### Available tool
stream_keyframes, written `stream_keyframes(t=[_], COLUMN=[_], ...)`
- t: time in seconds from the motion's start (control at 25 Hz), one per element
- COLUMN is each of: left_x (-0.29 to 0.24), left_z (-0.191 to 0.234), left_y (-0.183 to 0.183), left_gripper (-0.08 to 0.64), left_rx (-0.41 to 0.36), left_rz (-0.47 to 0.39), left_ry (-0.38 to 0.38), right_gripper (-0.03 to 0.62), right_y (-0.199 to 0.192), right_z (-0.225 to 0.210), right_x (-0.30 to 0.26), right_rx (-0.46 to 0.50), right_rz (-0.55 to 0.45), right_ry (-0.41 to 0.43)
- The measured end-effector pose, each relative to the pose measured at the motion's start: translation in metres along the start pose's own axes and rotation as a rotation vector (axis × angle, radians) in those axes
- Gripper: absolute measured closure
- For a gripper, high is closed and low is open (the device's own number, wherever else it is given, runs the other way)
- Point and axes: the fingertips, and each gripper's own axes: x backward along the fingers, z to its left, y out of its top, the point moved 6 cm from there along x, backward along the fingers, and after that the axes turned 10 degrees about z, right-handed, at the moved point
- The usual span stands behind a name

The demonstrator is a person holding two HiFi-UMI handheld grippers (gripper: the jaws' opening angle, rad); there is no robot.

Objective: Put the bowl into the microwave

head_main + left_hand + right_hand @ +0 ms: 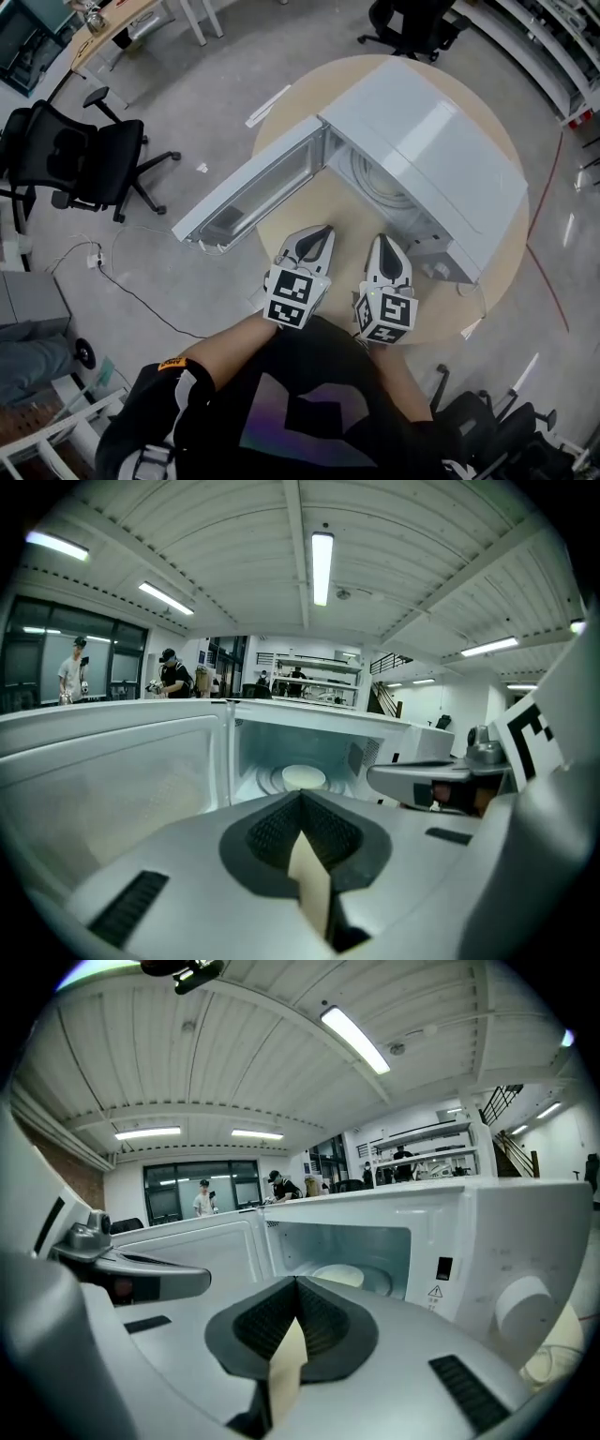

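— Where is the bowl [303, 777] sitting?

— It is resting inside the microwave [441, 141], a pale round shape on the ringed floor of the cavity. The door [253, 192] is hanging wide open towards the left.

— Are the tongs holding anything?

— No. The left tongs [300, 795] are pressing their jaws together at the tips with nothing between them, and the right tongs [295, 1281] are doing the same. Both are hovering side by side over the round worktop [281, 122], just in front of the open cavity and pointing into it.

— Anything around?

— A black office chair [70, 155] is standing on the floor, well to the left.
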Motion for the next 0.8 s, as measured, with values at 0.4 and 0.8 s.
stream_keyframes(t=[0.4, 0.8], left_x=[0.069, 0.135], left_z=[-0.053, -0.086], left_y=[-0.027, -0.053], left_gripper=[0.514, 0.514], left_rx=[0.018, 0.063], left_rz=[-0.045, -0.05], left_ry=[0.057, 0.17], right_gripper=[0.574, 0.574], right_y=[-0.014, -0.026], right_z=[0.011, 0.04], right_x=[0.074, 0.132], right_rx=[0.053, 0.126], right_rz=[-0.02, -0.004], right_ry=[0.092, 0.227])
